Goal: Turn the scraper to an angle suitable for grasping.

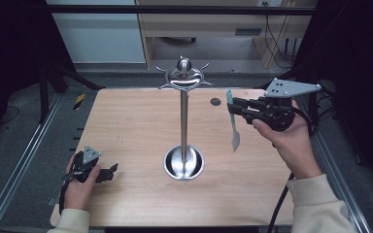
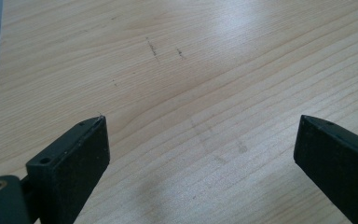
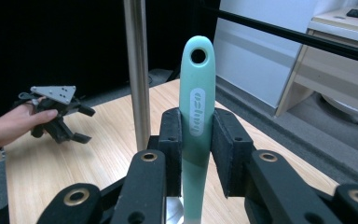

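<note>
A steel utensil stand rises from the middle of the table, with a round base point(image 1: 184, 162), a thin pole point(image 1: 184, 121) and a ring of hooks point(image 1: 184, 77) at its top. To its right, above the table, my right gripper point(image 1: 234, 108) is shut on a utensil point(image 1: 232, 124) with a teal handle. The metal end hangs down and the handle point(image 3: 196, 93) points up, its hanging hole above the pads. The right gripper point(image 3: 196, 126) sits beside the pole point(image 3: 137, 70). My left gripper point(image 1: 110, 172) rests low at the table's front left, open and holding nothing point(image 2: 200, 126).
The wooden table point(image 1: 126, 126) carries a small dark disc point(image 1: 215, 101) near its back edge. Metal rails run along both sides on the floor. A light desk point(image 1: 213, 29) stands beyond the table. The left gripper point(image 3: 88, 125) appears far off past the pole.
</note>
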A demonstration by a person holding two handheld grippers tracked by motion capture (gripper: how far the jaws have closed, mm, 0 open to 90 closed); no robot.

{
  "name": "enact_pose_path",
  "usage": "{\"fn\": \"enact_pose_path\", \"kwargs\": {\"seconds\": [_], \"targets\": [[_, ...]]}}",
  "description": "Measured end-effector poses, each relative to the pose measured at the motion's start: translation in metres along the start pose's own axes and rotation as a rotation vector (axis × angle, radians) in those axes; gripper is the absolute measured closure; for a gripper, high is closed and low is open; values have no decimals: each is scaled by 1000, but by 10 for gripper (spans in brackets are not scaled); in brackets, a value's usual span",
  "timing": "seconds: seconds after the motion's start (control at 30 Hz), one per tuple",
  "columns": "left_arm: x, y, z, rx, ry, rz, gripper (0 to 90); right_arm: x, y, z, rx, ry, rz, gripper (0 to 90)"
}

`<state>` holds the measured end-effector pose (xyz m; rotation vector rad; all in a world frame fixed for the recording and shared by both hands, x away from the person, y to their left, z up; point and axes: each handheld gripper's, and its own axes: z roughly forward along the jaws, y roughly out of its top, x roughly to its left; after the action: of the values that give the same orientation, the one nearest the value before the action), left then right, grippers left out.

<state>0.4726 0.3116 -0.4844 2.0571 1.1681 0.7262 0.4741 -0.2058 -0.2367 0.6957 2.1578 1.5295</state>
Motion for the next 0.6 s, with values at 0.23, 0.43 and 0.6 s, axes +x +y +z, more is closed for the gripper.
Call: {"fn": "enact_pose_path", "kwargs": {"seconds": [0.23, 0.43, 0.6], "targets": [[0, 0, 0, 1, 0, -1, 33, 5, 8, 2, -24, 6, -4, 746], [1, -1, 0, 5, -1, -4, 33, 6, 10, 3, -33, 10, 2, 746], [1, 0, 0, 4, 0, -4, 34, 6, 12, 3, -44, 11, 6, 745]]}}
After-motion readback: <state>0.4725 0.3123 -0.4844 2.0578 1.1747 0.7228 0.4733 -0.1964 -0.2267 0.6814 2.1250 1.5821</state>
